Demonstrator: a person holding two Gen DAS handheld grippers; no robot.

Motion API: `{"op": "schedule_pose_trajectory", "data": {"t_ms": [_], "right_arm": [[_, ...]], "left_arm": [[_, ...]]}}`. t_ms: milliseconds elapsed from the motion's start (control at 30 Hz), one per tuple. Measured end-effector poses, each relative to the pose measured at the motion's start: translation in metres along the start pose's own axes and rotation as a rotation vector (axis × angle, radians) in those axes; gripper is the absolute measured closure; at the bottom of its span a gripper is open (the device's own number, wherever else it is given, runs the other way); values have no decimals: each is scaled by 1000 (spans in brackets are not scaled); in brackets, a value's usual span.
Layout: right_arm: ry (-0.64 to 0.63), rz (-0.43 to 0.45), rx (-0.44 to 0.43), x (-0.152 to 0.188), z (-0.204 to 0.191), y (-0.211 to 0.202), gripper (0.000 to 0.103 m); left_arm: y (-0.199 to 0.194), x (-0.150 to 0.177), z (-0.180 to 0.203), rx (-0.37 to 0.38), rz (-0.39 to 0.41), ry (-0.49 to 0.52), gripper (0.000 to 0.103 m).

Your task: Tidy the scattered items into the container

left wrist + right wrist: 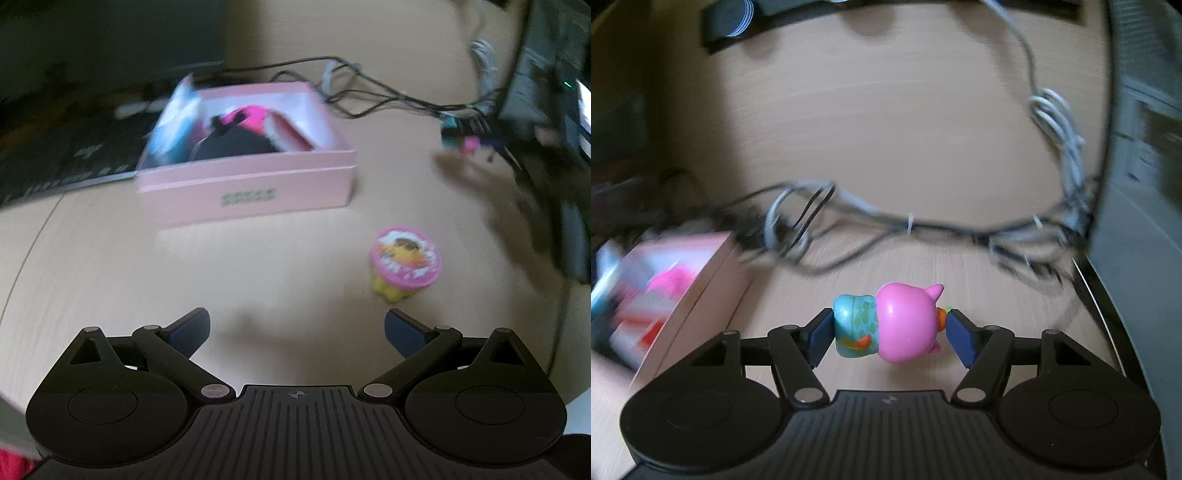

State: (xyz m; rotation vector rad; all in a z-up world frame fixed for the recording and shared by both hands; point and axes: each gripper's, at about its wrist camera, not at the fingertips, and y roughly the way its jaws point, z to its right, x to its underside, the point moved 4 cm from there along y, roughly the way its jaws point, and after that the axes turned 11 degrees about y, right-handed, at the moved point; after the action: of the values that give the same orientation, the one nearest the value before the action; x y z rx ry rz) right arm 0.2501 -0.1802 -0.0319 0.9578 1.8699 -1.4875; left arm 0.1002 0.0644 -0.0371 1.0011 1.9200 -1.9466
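A pink-headed toy pig in a teal outfit (890,325) lies sideways between the blue pads of my right gripper (888,326), which is shut on it, one pad on the body end and one on the head end. The open pink box (243,181) holds a pink and black item (236,133) and a blue-white packet (173,122); its corner (701,288) shows at the left of the right wrist view. A small yellow cup with a pink printed lid (404,258) stands on the table. My left gripper (297,332) hangs open and empty in front of box and cup.
Tangled black and grey cables (908,221) run across the wooden table (258,273) behind the box. A dark keyboard (66,158) lies left of the box. A grey case (1137,184) stands at the right. The right hand's gripper shows blurred at far right in the left wrist view.
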Motion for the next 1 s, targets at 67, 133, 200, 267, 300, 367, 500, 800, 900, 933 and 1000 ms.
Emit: {"op": "schedule_pose_trajectory", "data": {"t_ms": [67,133,200,267,300,367,500,800,900,933,1000], "right_arm": [[3,-38,-12,24,2,-30,37],[-5,-77,-10,49,3,-57,37],[-36,-98,6,72,0,-80,37],[-77,-111,26,94,-8,-103,37],[-98,-110,35,102,-11,-108,37],[-151,-101,61,118,-21,-118,34],[-202,-78,139,134,-35,-135,19],[-174,-120,244,154,-38,-159,6],[-166,-106,241,150,-32,-160,4],[-154,-98,238,147,-29,-158,4],[-127,-88,231,139,-23,-151,4]], "left_arm": [[4,-5,5,21,17,34,0],[6,-10,11,48,34,65,0],[8,-13,15,76,48,89,0],[10,-15,19,99,60,111,0],[11,-16,20,111,64,120,0],[12,-17,21,135,70,131,0],[14,-13,23,185,80,147,0],[11,6,28,302,150,121,0],[5,7,31,282,172,118,0],[4,6,31,255,179,113,0],[2,3,28,198,192,84,0]]}}
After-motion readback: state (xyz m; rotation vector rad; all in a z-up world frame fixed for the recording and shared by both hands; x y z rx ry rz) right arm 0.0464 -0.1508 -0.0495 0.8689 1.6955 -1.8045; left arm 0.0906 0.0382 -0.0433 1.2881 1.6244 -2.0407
